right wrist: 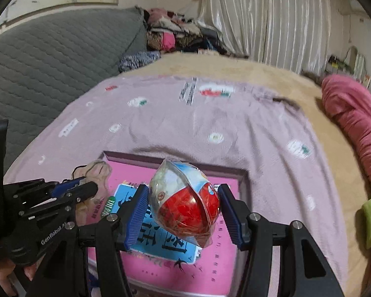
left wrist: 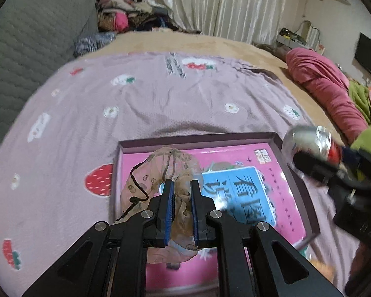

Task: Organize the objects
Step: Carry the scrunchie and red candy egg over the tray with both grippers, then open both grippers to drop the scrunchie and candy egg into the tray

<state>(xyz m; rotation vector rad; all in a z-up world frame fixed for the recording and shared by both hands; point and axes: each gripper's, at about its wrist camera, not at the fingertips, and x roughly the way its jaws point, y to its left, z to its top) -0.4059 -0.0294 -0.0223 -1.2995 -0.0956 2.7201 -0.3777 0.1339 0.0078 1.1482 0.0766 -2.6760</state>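
Observation:
My left gripper (left wrist: 181, 183) is shut on a sheer beige drawstring pouch (left wrist: 160, 170), which bulges out above and below the blue pads. It hangs over the left part of a shallow purple-rimmed box (left wrist: 197, 138) that holds a pink book (left wrist: 210, 156). In the right wrist view my right gripper (right wrist: 183, 193) is shut on a clear plastic packet (right wrist: 185, 208) with red and white contents, held above the book (right wrist: 210, 267) inside the box (right wrist: 210, 167). The left gripper (right wrist: 84, 185) and pouch (right wrist: 99, 173) show at that view's left. The packet (left wrist: 306, 138) and right gripper (left wrist: 309, 163) show blurred at the box's right edge.
The box lies on a lilac strawberry-print blanket (left wrist: 160, 99) spread over a beige bed cover (left wrist: 210, 42). A grey quilted cushion (left wrist: 32, 39) rises at the left. A rolled pink quilt (left wrist: 329, 91) and green cloth (left wrist: 361, 96) lie right; piled clothes (left wrist: 121, 12) sit at the back.

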